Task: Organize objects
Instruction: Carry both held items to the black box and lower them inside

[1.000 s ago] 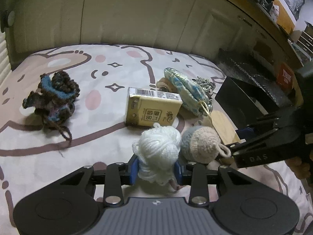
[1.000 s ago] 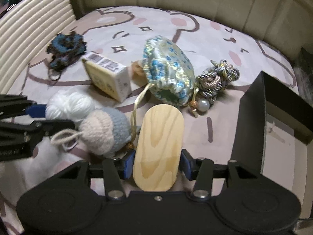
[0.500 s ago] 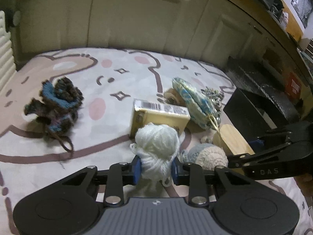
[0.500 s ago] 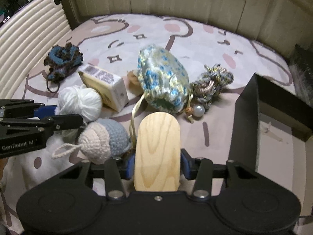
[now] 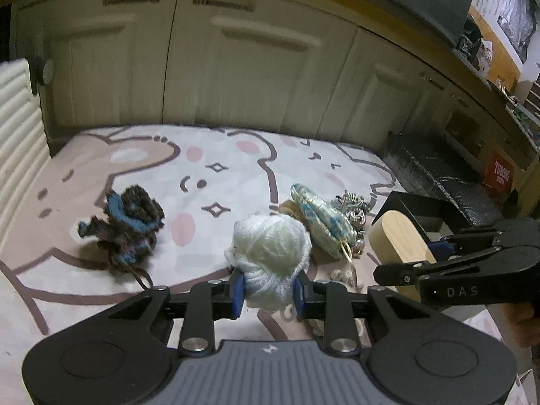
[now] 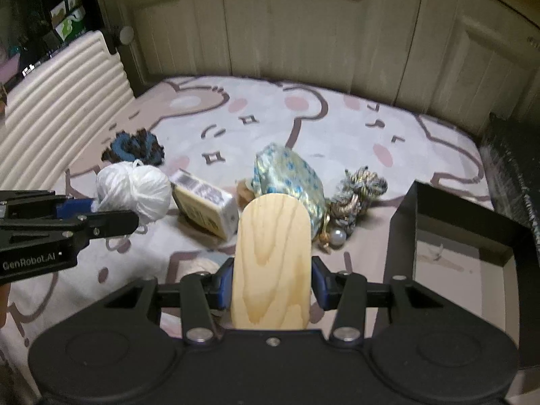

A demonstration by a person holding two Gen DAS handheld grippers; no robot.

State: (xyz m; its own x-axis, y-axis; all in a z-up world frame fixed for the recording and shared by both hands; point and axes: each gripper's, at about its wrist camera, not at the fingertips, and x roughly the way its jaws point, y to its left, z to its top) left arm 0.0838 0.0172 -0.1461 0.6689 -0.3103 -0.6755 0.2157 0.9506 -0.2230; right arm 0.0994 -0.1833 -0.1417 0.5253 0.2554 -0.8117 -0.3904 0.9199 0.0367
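Observation:
My left gripper (image 5: 269, 295) is shut on a white yarn ball (image 5: 272, 253) and holds it above the patterned mat (image 5: 219, 155). The ball also shows in the right wrist view (image 6: 133, 192). My right gripper (image 6: 271, 281) is shut on a flat wooden oval board (image 6: 272, 263), lifted off the mat; the board also shows in the left wrist view (image 5: 398, 243). On the mat lie a yellow box (image 6: 206, 204), a blue-gold brocade pouch (image 6: 290, 182), a twisted cord bundle (image 6: 359, 190), a dark blue-brown crochet piece (image 5: 130, 226) and a grey-cream knitted ball (image 6: 202, 265), mostly hidden.
A black open box (image 6: 452, 236) stands at the right of the mat. A white ribbed panel (image 6: 57, 101) runs along the left. Cream cabinet doors (image 5: 236, 54) close off the back. A black textured ledge (image 5: 435, 165) lies at the far right.
Both grippers have risen and pulled back. The white yarn ball and the wooden board left the mat with them. The knitted ball stayed on the mat.

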